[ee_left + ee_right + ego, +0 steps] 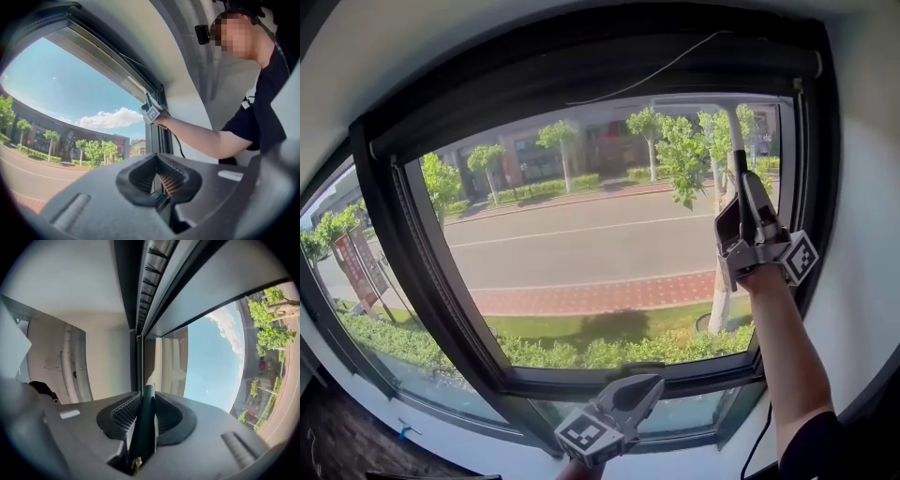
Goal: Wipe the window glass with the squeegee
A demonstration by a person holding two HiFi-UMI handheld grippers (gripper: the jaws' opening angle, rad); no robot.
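Squeegee [738,155] handle is pinched upright in the right gripper [746,202], arm stretched high. Low down, the left gripper [639,389] has its jaws pressed together.

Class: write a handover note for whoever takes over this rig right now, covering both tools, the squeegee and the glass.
Right tool: shut on the squeegee handle, held high at the window glass upper right.
Left tool: shut, empty, low by the bottom frame.
Done: squeegee gripped and up at the pane; how much is wiped cannot be told.
To do: likely draw it down the glass.
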